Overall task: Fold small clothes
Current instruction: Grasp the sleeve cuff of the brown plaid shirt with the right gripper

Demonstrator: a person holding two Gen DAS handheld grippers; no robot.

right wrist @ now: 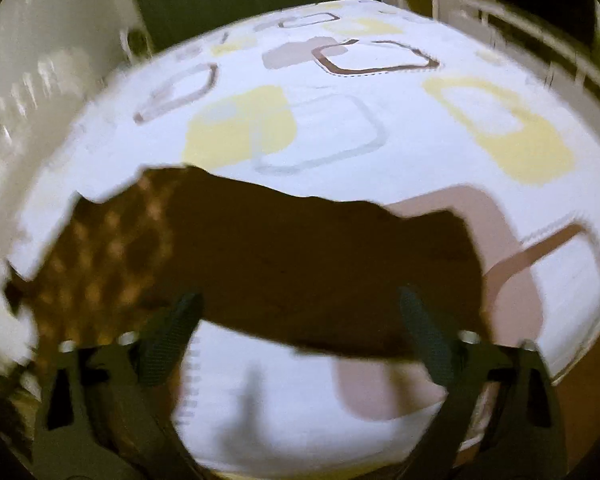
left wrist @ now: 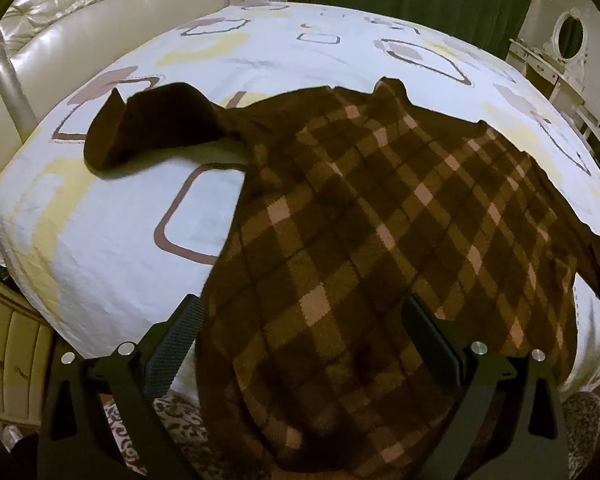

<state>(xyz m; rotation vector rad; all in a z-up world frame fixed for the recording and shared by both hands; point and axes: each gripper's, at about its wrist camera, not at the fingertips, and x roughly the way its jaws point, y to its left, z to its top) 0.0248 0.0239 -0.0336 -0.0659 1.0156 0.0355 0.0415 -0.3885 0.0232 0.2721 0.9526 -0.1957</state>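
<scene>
One plaid garment (left wrist: 380, 208) covers much of the bed (left wrist: 112, 240), its long axis running from the near edge away toward the far side, plain brown sleeves spread to either side. Relative to that garment, the left gripper (left wrist: 300, 340) sits at the near hem, jaws wide apart with cloth lying between them, ungripped. The right gripper (right wrist: 300, 328), also open and holding nothing, hovers at the right sleeve (right wrist: 320, 264), blurred; both look about equally near.

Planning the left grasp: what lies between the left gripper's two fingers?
In the left wrist view, the plaid garment fills the gap between the open left gripper fingers.
</scene>
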